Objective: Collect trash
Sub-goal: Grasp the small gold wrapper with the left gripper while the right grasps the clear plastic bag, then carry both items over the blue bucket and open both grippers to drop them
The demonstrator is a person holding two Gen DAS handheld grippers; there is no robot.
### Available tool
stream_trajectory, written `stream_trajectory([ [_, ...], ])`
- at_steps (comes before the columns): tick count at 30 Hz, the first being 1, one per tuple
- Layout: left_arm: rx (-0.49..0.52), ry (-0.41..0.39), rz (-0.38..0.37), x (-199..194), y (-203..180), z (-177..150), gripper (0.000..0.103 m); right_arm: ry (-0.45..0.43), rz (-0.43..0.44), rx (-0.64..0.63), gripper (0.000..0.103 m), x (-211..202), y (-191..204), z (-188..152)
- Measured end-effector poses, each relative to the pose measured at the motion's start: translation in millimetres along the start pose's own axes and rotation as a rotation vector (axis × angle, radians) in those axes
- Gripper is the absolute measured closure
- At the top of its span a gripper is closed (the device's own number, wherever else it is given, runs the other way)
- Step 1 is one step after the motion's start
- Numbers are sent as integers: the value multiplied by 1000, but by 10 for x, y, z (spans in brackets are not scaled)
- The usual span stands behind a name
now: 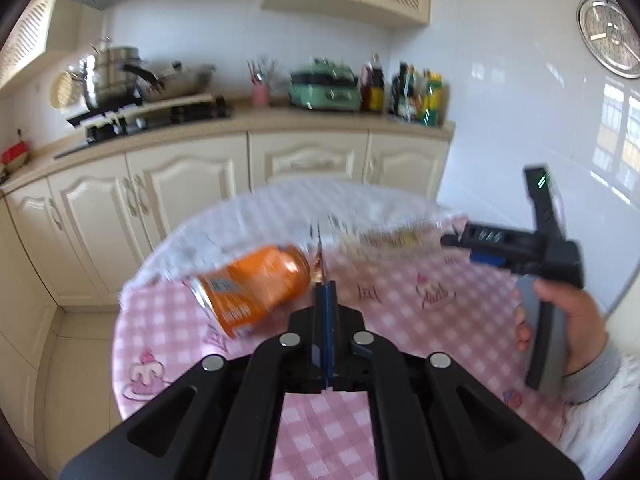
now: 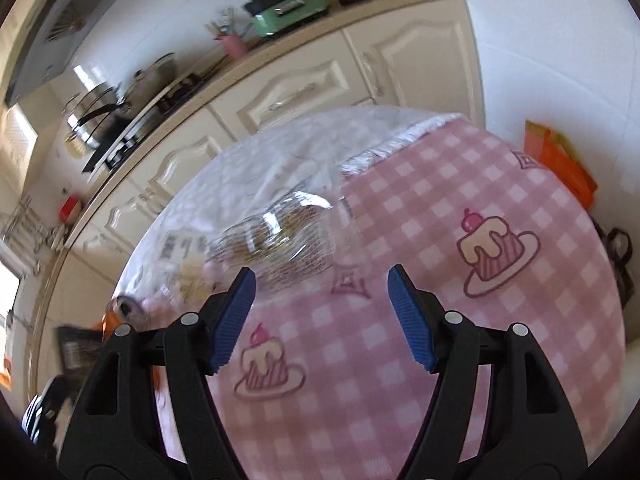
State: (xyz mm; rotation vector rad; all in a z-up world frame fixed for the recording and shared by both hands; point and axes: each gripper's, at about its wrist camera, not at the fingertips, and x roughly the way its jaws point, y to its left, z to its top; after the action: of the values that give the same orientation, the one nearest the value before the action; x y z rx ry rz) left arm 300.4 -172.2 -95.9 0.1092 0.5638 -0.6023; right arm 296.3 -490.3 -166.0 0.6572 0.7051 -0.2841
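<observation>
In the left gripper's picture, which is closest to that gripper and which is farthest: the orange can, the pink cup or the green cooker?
1. orange can, on the table just left of the left gripper.
2. pink cup, on the far counter.
3. green cooker, right of the cup, too close to call.

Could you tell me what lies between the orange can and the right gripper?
The clear plastic bag, its edge pinched in the left gripper; left wrist view.

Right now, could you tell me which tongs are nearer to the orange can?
Left. The left tongs are shut right beside the orange can, at its right side. The right tongs are across the table by the clear wrapper.
</observation>
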Motion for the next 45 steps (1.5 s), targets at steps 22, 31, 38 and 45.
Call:
stream_trajectory([
  [22, -96, -67, 39, -517, 343, -46, 103, -331, 124, -329, 100, -1205, 740, -369],
  [31, -160, -160, 49, -1189, 641, -126, 103, -490, 297, -527, 100, -2052, 1719, -856],
  [38, -215, -185, 126, -1617, 1073, -373, 103, -370, 435, -619, 100, -1859, 2467, -1433],
  [45, -341, -147, 224, -1811, 1850, -839, 103, -175, 516, -736, 100, -1254, 3308, -2263],
])
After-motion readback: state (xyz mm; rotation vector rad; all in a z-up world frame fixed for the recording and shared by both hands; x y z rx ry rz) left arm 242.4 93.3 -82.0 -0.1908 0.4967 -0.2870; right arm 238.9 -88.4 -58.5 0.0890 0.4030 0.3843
